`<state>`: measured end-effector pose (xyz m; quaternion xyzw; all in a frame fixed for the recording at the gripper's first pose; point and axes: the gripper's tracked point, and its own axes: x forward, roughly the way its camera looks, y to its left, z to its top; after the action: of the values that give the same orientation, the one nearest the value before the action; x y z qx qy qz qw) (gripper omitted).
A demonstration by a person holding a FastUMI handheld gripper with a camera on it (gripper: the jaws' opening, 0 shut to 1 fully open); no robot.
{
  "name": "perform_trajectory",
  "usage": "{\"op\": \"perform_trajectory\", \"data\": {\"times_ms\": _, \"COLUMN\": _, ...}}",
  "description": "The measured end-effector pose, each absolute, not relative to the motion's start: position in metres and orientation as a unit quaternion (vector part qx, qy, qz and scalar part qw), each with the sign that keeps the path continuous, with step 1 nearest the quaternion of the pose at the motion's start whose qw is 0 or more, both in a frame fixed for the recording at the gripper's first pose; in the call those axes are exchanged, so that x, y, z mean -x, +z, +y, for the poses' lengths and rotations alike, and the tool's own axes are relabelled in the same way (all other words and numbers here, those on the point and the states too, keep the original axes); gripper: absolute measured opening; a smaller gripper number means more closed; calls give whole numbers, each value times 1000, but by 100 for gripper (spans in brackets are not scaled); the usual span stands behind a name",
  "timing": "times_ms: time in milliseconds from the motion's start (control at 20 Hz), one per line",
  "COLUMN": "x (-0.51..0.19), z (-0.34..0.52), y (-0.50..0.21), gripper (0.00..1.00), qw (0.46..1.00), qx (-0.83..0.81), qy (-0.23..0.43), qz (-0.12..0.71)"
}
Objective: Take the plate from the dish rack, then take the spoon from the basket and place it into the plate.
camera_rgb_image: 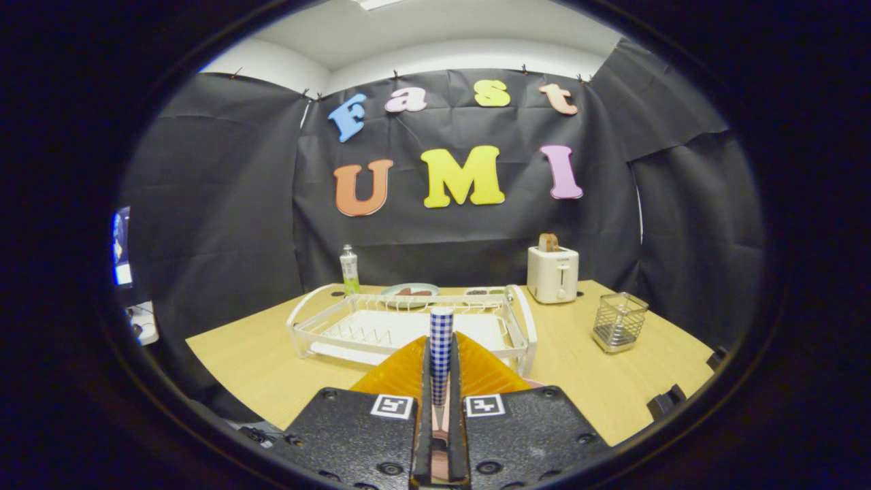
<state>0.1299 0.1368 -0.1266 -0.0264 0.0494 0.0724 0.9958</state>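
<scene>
My gripper [441, 344] is shut on a spoon [441, 323] with a blue-and-white checked handle. The handle stands upright between the fingers and pokes out above their tips. Just ahead of the fingers sits a white wire dish rack [307, 333] on the wooden table, its tray bare. Beyond the rack's far rail a pale round plate [409, 290] lies flat with something dark red on it. A square wire basket [618, 321] stands to the right of the rack, apart from it, and looks empty.
A white toaster [552, 273] with a slice of bread in it stands behind the rack's right end. A small bottle [350, 269] stands at the rack's far left corner. Another low dish [484, 292] lies beside the plate. Bare table [245, 367] spreads to the rack's left.
</scene>
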Motion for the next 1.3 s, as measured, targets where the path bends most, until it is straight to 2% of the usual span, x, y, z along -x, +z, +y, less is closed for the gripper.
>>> {"op": "perform_trajectory", "data": {"times_ms": 250, "x": -128, "z": 114, "y": -134, "gripper": 18, "qw": 997, "qx": 38, "qy": 57, "qz": 40}}
{"op": "perform_trajectory", "data": {"times_ms": 550, "x": -115, "z": 75, "y": -123, "gripper": 28, "qw": 998, "qx": 21, "qy": 38, "qz": 47}}
{"op": "perform_trajectory", "data": {"times_ms": 700, "x": -106, "z": 55, "y": -108, "gripper": 48, "qw": 999, "qx": 5, "qy": 18, "qz": 46}}
{"op": "perform_trajectory", "data": {"times_ms": 750, "x": -102, "z": 53, "y": -104, "gripper": 49, "qw": 999, "qx": -1, "qy": 19, "qz": 48}}
{"op": "perform_trajectory", "data": {"times_ms": 1100, "x": -83, "z": 40, "y": -72, "gripper": 100, "qw": 998, "qx": 1, "qy": 14, "qz": 58}}
{"op": "perform_trajectory", "data": {"times_ms": 1300, "x": -63, "z": 47, "y": -48, "gripper": 100, "qw": 999, "qx": -3, "qy": 9, "qz": 44}}
